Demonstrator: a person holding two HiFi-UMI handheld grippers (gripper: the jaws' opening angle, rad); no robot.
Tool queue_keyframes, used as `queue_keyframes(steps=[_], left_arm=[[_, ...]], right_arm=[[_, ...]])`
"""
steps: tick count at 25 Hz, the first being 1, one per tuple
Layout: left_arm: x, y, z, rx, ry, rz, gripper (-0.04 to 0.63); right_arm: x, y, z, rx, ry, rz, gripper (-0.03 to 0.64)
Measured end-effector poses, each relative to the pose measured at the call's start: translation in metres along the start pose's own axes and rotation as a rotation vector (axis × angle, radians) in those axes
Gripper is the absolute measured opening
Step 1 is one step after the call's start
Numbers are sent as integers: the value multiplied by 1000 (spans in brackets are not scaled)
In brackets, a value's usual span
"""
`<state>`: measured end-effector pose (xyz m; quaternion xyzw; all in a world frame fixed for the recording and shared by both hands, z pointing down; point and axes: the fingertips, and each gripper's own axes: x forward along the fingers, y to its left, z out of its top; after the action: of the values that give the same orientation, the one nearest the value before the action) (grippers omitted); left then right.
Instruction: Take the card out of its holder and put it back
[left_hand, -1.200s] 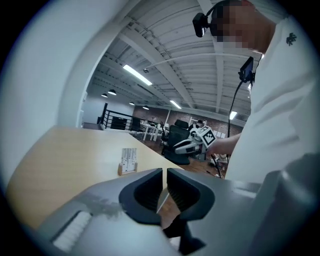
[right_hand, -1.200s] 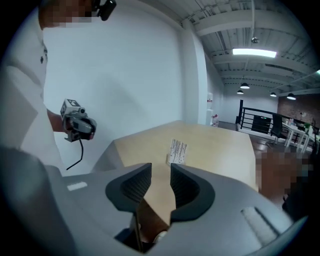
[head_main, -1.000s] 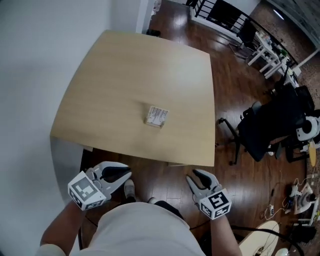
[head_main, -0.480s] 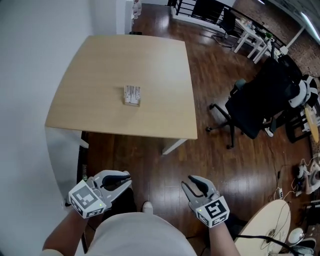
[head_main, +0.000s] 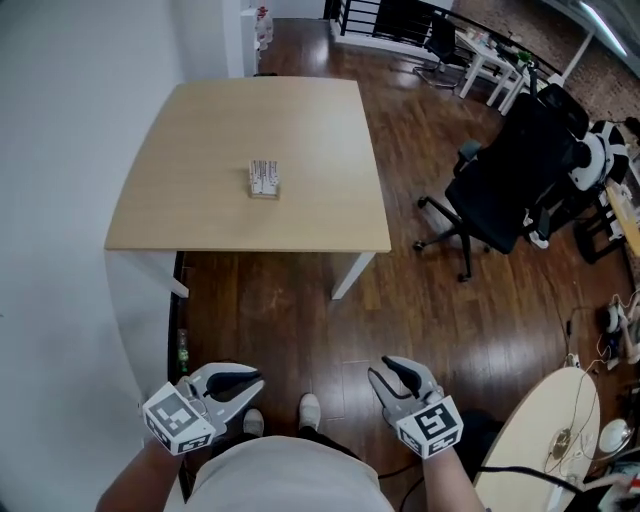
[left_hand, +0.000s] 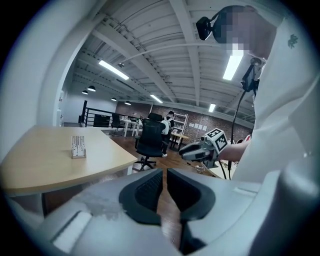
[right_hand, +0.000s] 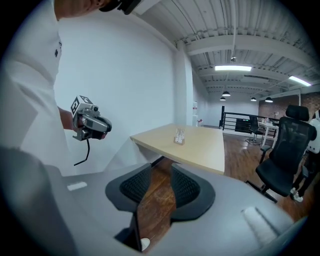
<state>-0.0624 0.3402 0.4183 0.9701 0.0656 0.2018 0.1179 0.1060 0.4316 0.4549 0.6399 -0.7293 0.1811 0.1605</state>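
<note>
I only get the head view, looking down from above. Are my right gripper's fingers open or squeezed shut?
Observer: Open. The right gripper view shows the right gripper with its fingers apart and only the wooden floor between them.
Operator: What about the left one?
Observer: The left gripper has just a thin slit between its fingers, with nothing in it.
Operator: Is the card holder standing up?
Observer: Yes. Seen from the side, the card holder stands upright on the table.
</note>
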Motion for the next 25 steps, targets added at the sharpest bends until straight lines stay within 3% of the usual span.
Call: queue_keyframes(steps=[5,12,25], left_arm=[[-51,-8,-1,36,-46,5,34],[-123,2,-39,-7,-66,68,34],[-165,3,-52,20,-103,20,34]], right_arm=[[-12,47,11,23,-30,-41,127],[-6,105,32,-33,-49,-38,127],[10,170,43,-58,-30,-53,123]])
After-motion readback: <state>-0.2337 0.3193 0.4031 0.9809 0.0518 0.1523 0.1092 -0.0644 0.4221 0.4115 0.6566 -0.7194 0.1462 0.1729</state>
